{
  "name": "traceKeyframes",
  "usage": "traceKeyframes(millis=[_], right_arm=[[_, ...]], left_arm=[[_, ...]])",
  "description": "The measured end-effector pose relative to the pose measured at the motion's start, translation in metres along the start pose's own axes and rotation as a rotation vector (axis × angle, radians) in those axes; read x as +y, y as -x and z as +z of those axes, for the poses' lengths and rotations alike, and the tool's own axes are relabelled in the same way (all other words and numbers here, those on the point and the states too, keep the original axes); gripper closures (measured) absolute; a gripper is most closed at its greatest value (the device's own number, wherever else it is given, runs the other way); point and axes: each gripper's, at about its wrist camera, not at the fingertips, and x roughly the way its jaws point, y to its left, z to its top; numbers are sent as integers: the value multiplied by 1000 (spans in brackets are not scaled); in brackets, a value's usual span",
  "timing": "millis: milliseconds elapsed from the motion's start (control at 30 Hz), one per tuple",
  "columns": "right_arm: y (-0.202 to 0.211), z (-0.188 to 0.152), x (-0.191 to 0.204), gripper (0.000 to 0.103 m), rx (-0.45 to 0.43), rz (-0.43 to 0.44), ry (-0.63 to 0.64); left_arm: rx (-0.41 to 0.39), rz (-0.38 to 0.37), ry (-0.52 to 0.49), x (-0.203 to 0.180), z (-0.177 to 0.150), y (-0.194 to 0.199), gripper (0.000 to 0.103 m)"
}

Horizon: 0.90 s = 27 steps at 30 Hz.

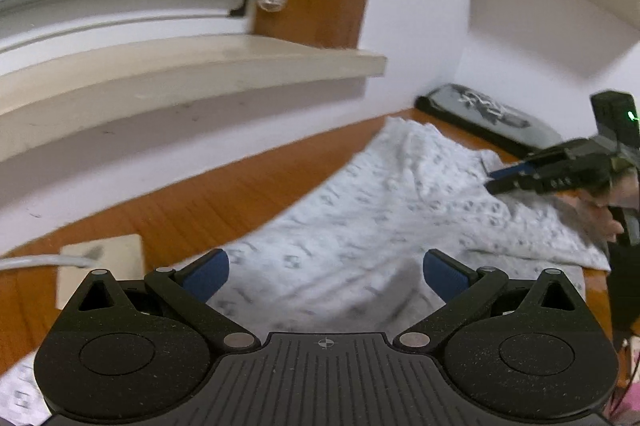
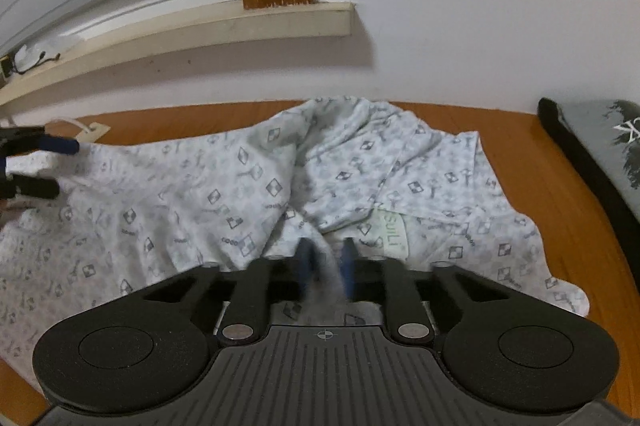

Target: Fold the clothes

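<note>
The left gripper [image 1: 326, 276] hangs low with its blue-padded fingers [image 1: 206, 274] spread wide apart, nothing between them. The right gripper [image 2: 326, 262] has its blue fingers [image 2: 306, 262] drawn close together, a fold of pale cloth pinched up between them (the motion blur hides how firmly they press). Seen from the left wrist camera, the right gripper reaches in from the right edge, its tips angled leftward and slightly down, with part of the person's hand [image 1: 600, 214] visible just beneath its black body.
</note>
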Motion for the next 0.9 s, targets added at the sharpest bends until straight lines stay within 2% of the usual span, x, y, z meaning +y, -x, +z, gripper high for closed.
traceKeyframes(millis=[67, 333, 433, 533, 633, 733, 867, 900], right_arm=[[9, 2, 3, 98, -24, -7, 14], [74, 10, 2, 100, -151, -29, -21], [72, 1, 1, 100, -115, -48, -29], [57, -7, -1, 99, -21, -53, -15], [55, -5, -4, 95, -41, -69, -24], [56, 5, -9, 81, -87, -87, -43], [31, 17, -17, 65, -88, -72, -79], [22, 20, -19, 65, -83, -67, -90]], left_arm=[[13, 1, -8, -2, -2, -2, 0], [25, -4, -8, -1, -4, -4, 0], [36, -5, -8, 0, -4, -7, 0], [46, -5, -9, 1, -5, -10, 0], [54, -4, -9, 2, -6, -11, 0], [61, -4, -6, 2, -6, -13, 0], [69, -3, -6, 2, -6, -14, 0], [69, -2, -9, 1, -6, -14, 0]])
